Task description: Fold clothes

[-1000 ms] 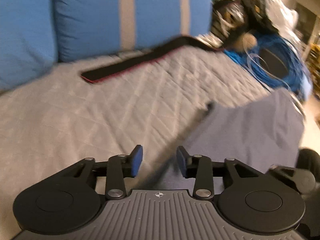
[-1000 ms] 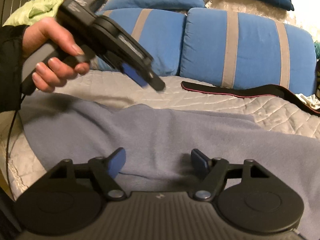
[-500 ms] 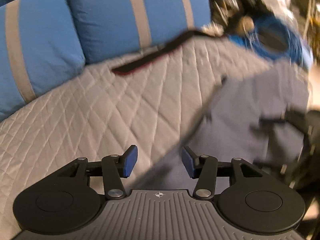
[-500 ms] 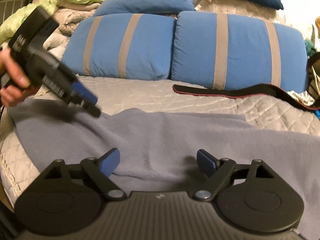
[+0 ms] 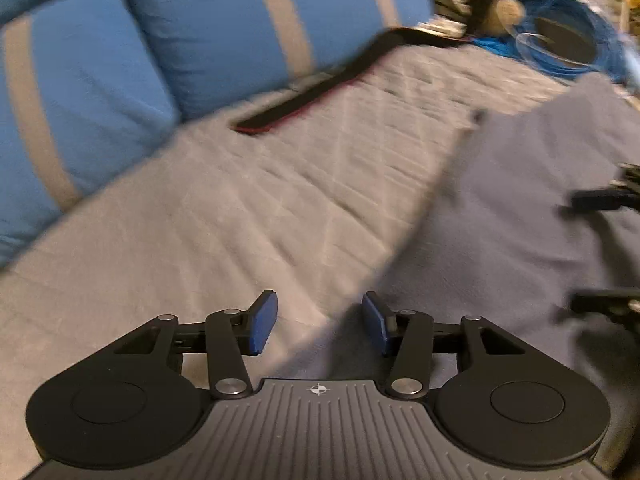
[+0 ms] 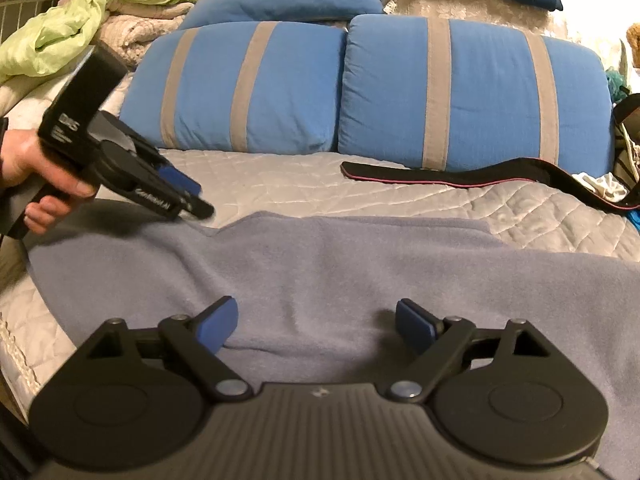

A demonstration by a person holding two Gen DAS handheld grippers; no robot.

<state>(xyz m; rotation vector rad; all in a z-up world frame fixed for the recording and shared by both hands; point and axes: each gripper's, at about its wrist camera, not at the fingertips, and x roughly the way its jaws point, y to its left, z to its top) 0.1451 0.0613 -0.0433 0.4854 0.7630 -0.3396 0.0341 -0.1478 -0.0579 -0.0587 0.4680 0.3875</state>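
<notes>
A blue-grey fleece garment (image 6: 340, 264) lies spread across the grey quilted bed (image 6: 280, 184). A hand holds my left gripper (image 6: 196, 200) tilted down at the garment's far left edge. In the left wrist view its jaws (image 5: 318, 316) are closing, with the garment's edge (image 5: 500, 220) running under them and no pad pressing on it. My right gripper (image 6: 316, 320) hovers low over the garment's near middle. It stands wide open with cloth below and nothing pinched, and shows blurred at the right of the left wrist view (image 5: 596, 252).
Two blue pillows with grey stripes (image 6: 256, 88) line the back of the bed. A black strap with a red edge (image 6: 460, 176) lies in front of them. A pile of green and pale cloth (image 6: 80, 12) sits at the far left, a coil of blue cable (image 5: 560, 48) at the far right.
The left gripper has come down from above the bed to the garment's far left edge and rolled, and its jaws have narrowed. The right gripper has stayed put and its jaws have widened slightly.
</notes>
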